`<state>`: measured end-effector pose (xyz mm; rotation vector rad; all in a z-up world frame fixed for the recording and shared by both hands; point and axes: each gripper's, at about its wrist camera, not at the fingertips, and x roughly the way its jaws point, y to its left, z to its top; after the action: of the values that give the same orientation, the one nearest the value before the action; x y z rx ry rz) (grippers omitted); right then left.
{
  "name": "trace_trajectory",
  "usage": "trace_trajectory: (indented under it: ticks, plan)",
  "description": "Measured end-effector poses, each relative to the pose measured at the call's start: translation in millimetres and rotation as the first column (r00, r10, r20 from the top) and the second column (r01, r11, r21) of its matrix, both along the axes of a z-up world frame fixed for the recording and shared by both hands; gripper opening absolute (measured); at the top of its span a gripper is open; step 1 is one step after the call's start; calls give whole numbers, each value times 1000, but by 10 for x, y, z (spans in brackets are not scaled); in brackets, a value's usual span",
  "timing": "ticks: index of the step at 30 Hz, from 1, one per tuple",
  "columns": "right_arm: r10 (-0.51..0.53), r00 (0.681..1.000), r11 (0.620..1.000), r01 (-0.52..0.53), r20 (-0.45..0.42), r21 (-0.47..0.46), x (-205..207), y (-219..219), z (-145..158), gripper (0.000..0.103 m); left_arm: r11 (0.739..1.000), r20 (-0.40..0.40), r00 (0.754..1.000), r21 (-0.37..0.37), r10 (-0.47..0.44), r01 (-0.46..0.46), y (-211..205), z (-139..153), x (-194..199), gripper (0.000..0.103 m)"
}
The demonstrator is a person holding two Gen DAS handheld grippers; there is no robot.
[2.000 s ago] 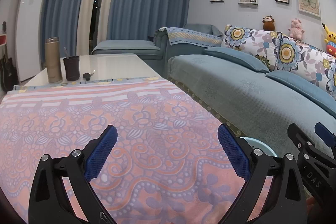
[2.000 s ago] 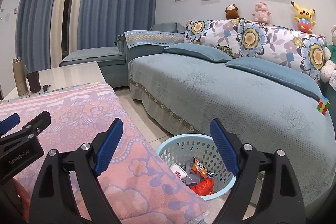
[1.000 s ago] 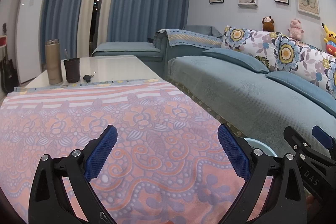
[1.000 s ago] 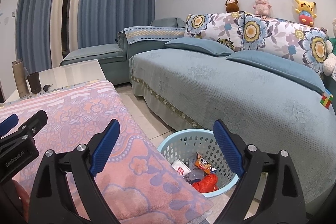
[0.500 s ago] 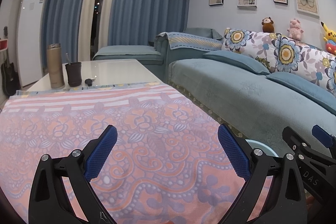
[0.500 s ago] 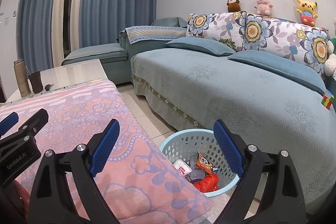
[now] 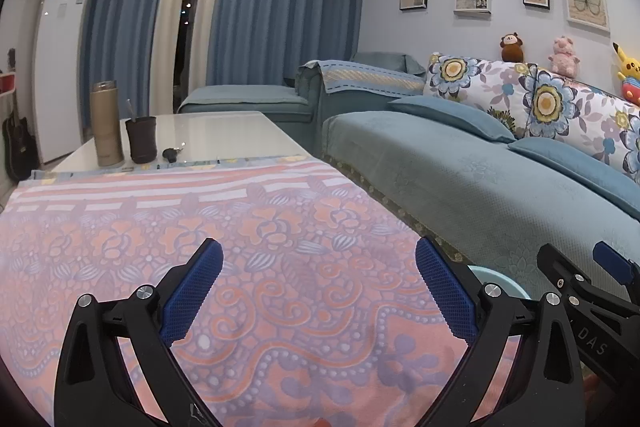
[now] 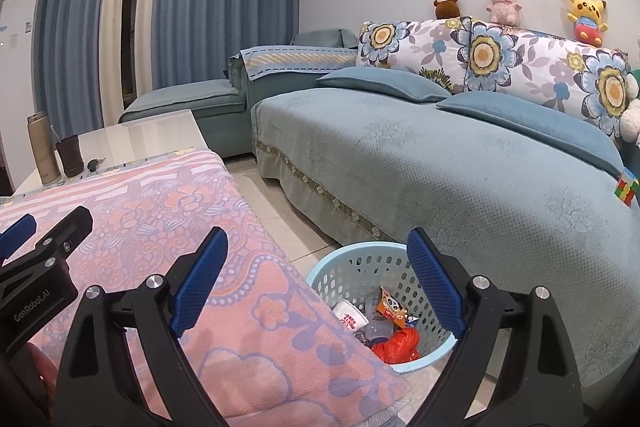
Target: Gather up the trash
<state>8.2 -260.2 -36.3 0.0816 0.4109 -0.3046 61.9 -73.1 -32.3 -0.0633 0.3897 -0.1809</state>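
Observation:
A light blue plastic basket stands on the floor between the table and the sofa. Inside it lie a white paper cup, an orange snack packet and a red wrapper. My right gripper hovers open above the table's corner and the basket, holding nothing. My left gripper is open and empty over the pink floral cloth. In the left wrist view only the basket's rim shows, and the right gripper appears at the right edge.
A tan thermos, a dark cup and keys stand on the bare far end of the table. A blue sofa with floral cushions runs along the right. A colour cube lies on it. Tiled floor separates table and sofa.
Both views have shifted only slightly; the cameras drifted a little and the basket's contents sit the same. Both grippers stay open and empty.

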Motion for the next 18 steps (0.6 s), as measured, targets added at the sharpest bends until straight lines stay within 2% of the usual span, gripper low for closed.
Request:
trace_trajectory:
  ticks: [18]
  plan:
    - [4,1000,1000,-4,-8,13,15,-40,-7,87,1000,2,1000,12,2,-2,32,-4,25,94]
